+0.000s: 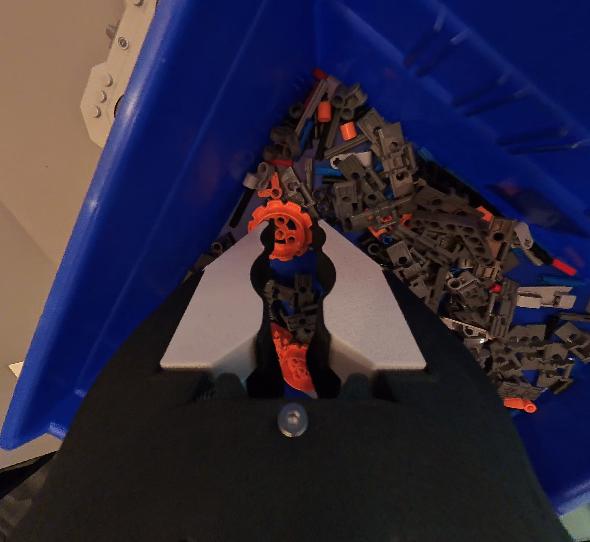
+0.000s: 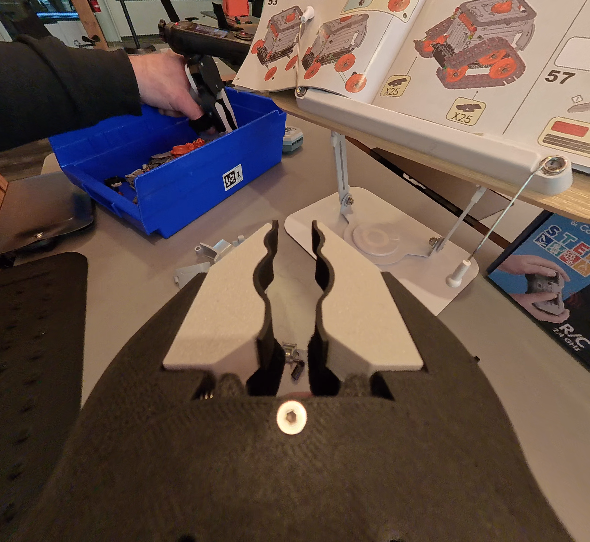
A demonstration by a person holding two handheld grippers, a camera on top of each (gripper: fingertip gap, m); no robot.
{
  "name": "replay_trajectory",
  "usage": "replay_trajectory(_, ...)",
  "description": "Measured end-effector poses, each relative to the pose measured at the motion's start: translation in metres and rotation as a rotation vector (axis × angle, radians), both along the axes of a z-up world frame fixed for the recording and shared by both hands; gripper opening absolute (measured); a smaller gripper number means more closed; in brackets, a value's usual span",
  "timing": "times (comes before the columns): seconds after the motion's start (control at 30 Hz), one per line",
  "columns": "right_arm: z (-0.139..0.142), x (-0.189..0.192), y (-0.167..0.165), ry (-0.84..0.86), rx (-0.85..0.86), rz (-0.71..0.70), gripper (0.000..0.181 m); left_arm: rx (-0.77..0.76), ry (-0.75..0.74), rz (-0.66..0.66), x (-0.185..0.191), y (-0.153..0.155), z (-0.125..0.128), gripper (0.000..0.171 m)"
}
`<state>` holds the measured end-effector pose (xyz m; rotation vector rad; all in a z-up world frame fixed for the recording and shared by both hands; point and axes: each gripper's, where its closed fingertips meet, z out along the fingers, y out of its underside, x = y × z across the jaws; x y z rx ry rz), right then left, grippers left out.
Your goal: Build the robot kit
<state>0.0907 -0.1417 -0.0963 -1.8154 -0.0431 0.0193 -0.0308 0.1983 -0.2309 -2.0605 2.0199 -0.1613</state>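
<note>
The left tool [image 1: 292, 223], slightly parted, reaches into the blue bin [image 1: 178, 150] and straddles an orange gear [image 1: 281, 230], while the right tool [image 2: 295, 230] hovers released and empty over the bench [image 2: 143, 271].

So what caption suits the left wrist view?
Left gripper poised open around an orange gear in a blue bin of small parts.
</note>
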Motion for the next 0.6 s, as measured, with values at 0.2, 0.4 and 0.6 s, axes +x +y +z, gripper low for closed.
replay_trajectory(0.2,0.002,0.001,-0.002,-0.002,0.001,-0.001,0.019,0.041,-0.061,-0.003,-0.002,-0.004,0.015,0.022)
replay_trajectory(0.4,0.009,-0.006,0.002,-0.024,0.013,0.030,0.026,0.054,-0.203,-0.005,-0.011,-0.035,0.070,0.022)
replay_trajectory(0.6,0.014,-0.013,0.001,-0.036,0.017,0.054,0.026,0.038,-0.354,-0.099,-0.015,-0.099,0.130,0.022)
